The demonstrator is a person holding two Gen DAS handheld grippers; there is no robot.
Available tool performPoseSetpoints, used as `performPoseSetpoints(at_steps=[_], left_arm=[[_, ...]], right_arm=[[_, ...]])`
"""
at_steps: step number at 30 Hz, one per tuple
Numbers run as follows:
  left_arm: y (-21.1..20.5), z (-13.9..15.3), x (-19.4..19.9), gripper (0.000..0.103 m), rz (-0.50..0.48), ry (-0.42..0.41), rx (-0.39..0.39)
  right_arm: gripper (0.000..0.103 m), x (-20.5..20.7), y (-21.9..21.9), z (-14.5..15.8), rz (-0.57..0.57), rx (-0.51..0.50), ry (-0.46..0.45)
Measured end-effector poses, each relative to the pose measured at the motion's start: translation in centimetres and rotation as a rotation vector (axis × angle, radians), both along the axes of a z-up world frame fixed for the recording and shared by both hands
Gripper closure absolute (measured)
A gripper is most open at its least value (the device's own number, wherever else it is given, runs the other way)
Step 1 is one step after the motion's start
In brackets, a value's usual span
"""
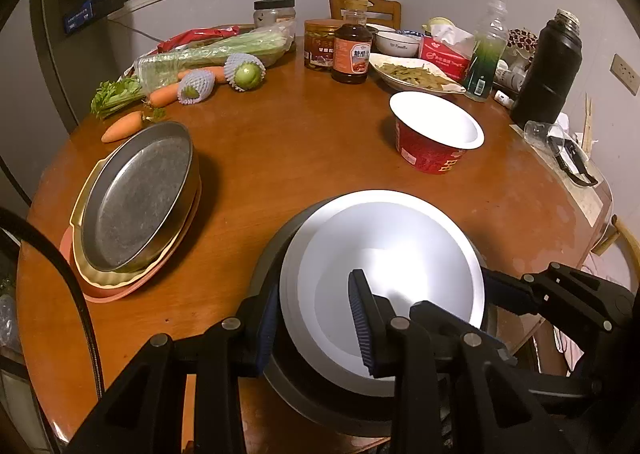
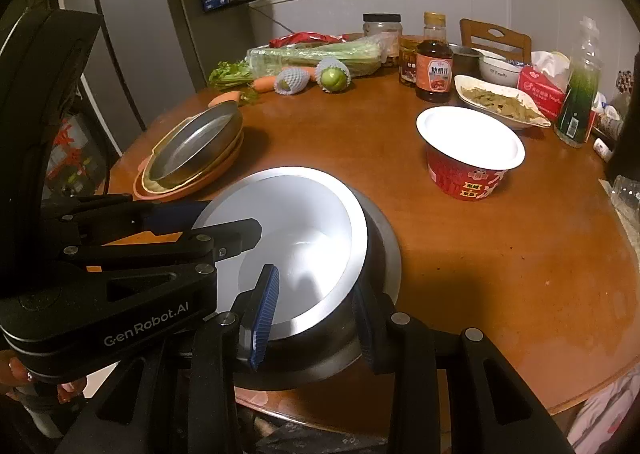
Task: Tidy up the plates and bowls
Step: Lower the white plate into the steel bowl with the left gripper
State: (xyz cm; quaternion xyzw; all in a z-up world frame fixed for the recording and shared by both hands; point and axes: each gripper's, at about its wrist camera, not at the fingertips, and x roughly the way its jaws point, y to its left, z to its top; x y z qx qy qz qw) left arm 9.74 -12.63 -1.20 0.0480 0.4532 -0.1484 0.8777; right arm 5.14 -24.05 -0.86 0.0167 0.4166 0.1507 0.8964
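Note:
A bowl (image 1: pixel 384 254) (image 2: pixel 296 206) with a silver rim and a white inside rests in a dark grey dish (image 1: pixel 320 410) (image 2: pixel 386 250) near the table's front edge. My left gripper (image 1: pixel 316 328) is shut on the bowl's left rim, one pad inside and one outside. Shut on the opposite rim is my right gripper (image 2: pixel 314 324), which also shows in the left wrist view as the right gripper (image 1: pixel 504 290). At the left stands a stack: a metal pan (image 1: pixel 140 198) (image 2: pixel 196 146) tilted on a cream dish and a pink plate. A red paper bowl (image 1: pixel 436 122) (image 2: pixel 468 138) stands beyond.
The back of the round wooden table (image 1: pixel 300 142) holds carrots and celery (image 1: pixel 200 54), a sauce bottle (image 1: pixel 352 50), a dish of food (image 1: pixel 412 74), a tissue box, a green bottle and a black flask (image 1: pixel 548 66). A person's fingers (image 2: pixel 68 388) hold the left gripper.

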Motion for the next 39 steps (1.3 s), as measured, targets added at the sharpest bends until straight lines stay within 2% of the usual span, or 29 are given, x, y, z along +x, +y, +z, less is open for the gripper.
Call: performPoseSetpoints(at_steps=[27,39], left_arm=[[0.5,0.4,-0.5,0.069,0.018,-0.016,-0.018],[0.5,1.5,-1.2,0.069,0.030,-0.036,0.006]], right_arm=[[0.062,-0.1,-0.1,0.1,-0.019,-0.002,-0.014],[0.059,-0.6,-1.2,1.0,-0.042,0.005,-0.043]])
